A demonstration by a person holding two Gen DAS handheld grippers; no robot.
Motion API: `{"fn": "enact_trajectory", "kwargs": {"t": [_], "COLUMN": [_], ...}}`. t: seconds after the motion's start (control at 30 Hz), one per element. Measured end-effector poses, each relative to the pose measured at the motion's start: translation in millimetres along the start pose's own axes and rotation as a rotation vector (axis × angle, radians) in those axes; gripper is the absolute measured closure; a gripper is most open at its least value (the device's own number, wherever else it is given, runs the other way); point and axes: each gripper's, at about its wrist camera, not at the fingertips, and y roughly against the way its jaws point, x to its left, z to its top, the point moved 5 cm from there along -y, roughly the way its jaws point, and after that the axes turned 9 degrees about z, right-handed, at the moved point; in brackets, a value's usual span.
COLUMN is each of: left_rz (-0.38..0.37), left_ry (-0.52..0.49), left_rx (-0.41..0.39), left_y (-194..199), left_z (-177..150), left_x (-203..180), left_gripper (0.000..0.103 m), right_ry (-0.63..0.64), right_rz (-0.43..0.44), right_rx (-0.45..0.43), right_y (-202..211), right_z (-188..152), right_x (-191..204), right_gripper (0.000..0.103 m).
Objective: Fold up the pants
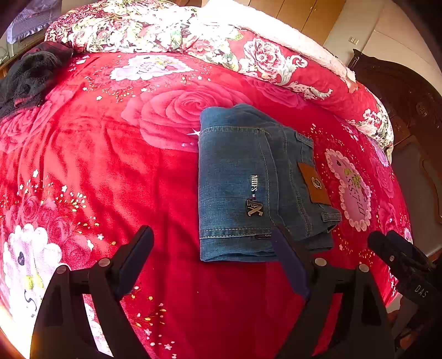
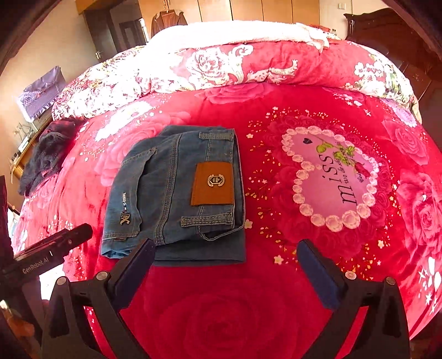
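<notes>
- Nearest in the left wrist view, the left gripper (image 1: 211, 248) hangs above the red blanket (image 1: 110, 165), fingers spread wide with nothing between them; its right fingertip overlaps the near corner of the pants only in the picture.
- The right gripper (image 2: 225, 252) likewise has its fingers far apart and empty, over bare blanket just in front of the pants.
- The pants (image 2: 176, 190), blue denim, lie folded into a compact rectangle flat on the blanket, the brown leather patch (image 2: 212, 183) facing up.
- Just beside the pants to the right, a pink heart (image 2: 331, 176) ringed with pale roses is printed on the blanket.
- Further back at the left edge of the bed lies a dark garment (image 2: 44, 157), bunched.
- Behind, a rolled floral quilt (image 2: 234, 69) with a white fleecy underside runs across the bed.
- Beyond it stand wooden wardrobe doors (image 2: 248, 11) and a dark carved headboard (image 1: 400, 110).
</notes>
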Motion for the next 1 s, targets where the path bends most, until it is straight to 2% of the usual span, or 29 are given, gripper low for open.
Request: {"fn": "enact_trajectory", "kwargs": {"t": [0.03,0.07,0.17,0.2,0.3,0.33,0.6,0.83,1.0], "left_rz": [0.008,0.009,-0.006,-0.034,-0.201,-0.222,-0.038,0.018,-0.010], "left_ry": [0.001,0.001,-0.007,-0.013,-0.015,-0.017,-0.089,-0.146,-0.123], "left_rx": [-0.017,-0.032,-0.061,-0.060,0.009,0.030,-0.029,-0.003,-0.114], "left_y": [4.1,7.5,16.2,16.1,12.6,10.8,7.4,9.5,41.2], "left_z": [0.9,0.6,0.0,-0.6,-8.4,-12.6,-28.0,-31.2,-20.9], "left_x": [-0.1,-0.7,-3.7,-5.4,-16.7,-19.7,-17.4,-18.7,-21.0], "left_gripper": [0.009,0.000,0.000,0.000,0.000,0.000,0.000,0.000,0.000], "right_ry": [0.006,0.009,0.015,0.015,0.004,-0.004,-0.039,-0.065,-0.066], "right_rz": [-0.006,-0.009,-0.015,-0.017,-0.013,-0.012,-0.053,-0.067,-0.071], "right_rx": [-0.010,-0.017,-0.030,-0.034,-0.038,-0.041,-0.024,-0.018,-0.014], "right_y": [4.4,7.6,14.5,16.4,20.1,21.3,24.1,27.7,29.7], "right_z": [0.5,1.1,-2.8,-5.0,-13.6,-17.5,-43.8,-56.8,-61.1], "right_x": [1.4,2.3,3.4,3.6,0.9,-0.9,-22.3,-31.1,-33.0], "right_gripper": [0.000,0.000,0.000,0.000,0.000,0.000,0.000,0.000,0.000]}}
